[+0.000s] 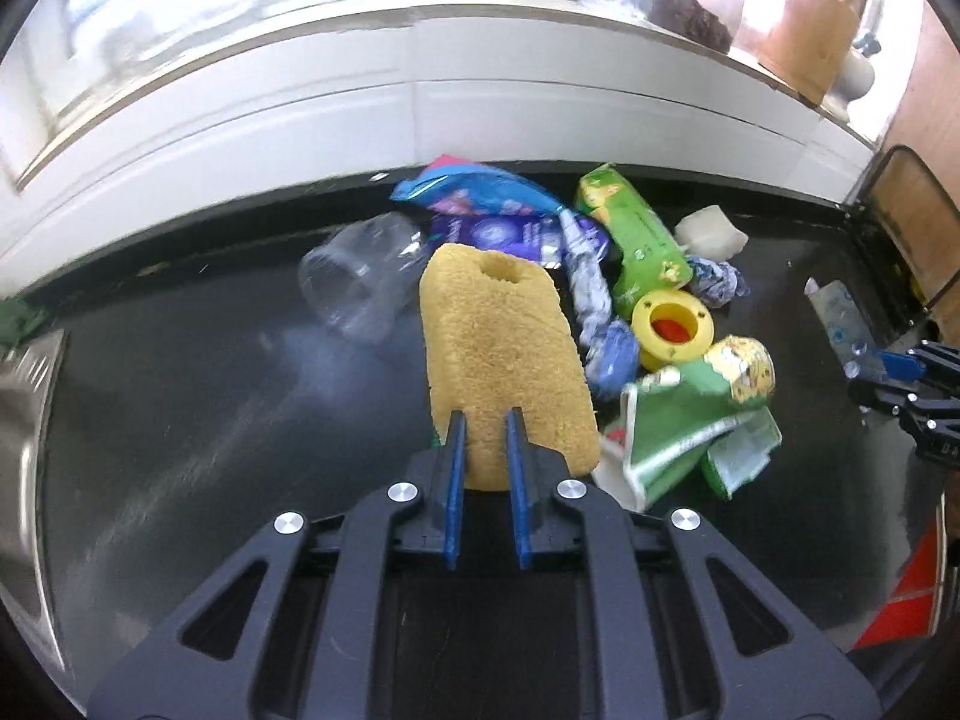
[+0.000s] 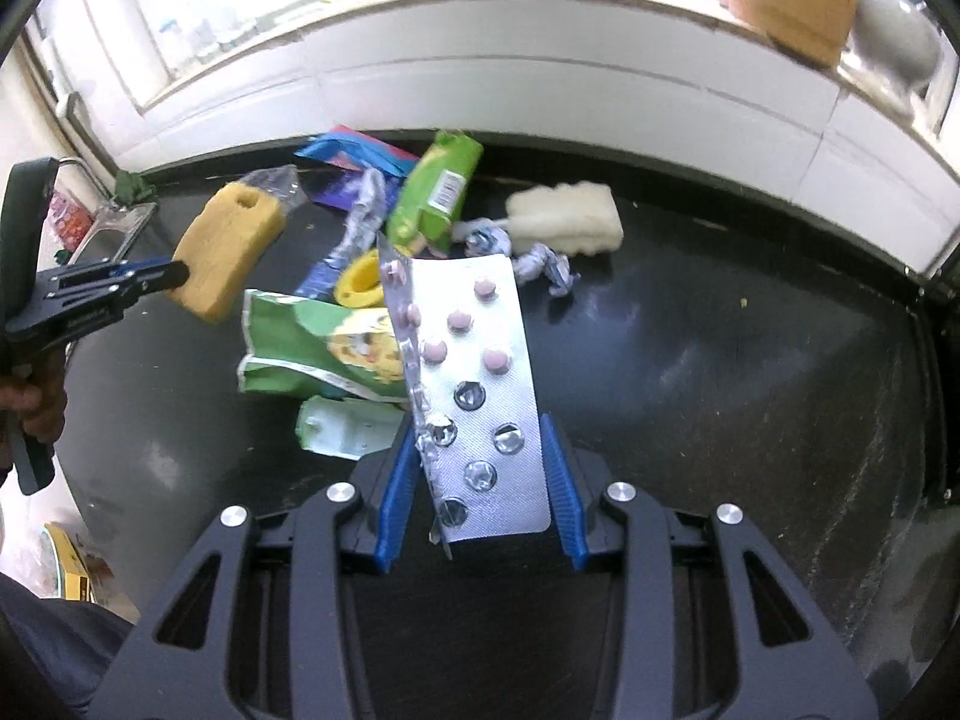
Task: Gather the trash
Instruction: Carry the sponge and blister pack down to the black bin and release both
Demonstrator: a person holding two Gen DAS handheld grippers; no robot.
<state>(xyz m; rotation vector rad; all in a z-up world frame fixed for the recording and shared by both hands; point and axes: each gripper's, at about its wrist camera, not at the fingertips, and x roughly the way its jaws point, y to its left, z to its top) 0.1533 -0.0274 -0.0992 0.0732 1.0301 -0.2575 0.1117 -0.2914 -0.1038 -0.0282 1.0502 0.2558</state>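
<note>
My left gripper (image 1: 485, 420) is shut on a yellow sponge (image 1: 501, 354), lifted off the black counter (image 1: 180, 396); from the right wrist the same sponge (image 2: 231, 252) hangs from that gripper (image 2: 180, 270) at the left. My right gripper (image 2: 480, 441) is shut on a silver blister pack of pink pills (image 2: 474, 384), its edges squeezed between the blue pads. Behind lies a heap of trash: green wrappers (image 1: 678, 432), a green pouch (image 1: 642, 234), a yellow cap (image 1: 672, 327), a clear plastic cup (image 1: 360, 282) and blue packets (image 1: 480, 192).
A white sponge (image 2: 567, 222) and crumpled foil wrappers (image 2: 549, 267) lie at the back right of the counter. A white tiled wall (image 2: 540, 78) with a sill of jars rises behind. A steel sink (image 2: 114, 228) sits at the far left. A hand (image 2: 30, 402) grips the left tool.
</note>
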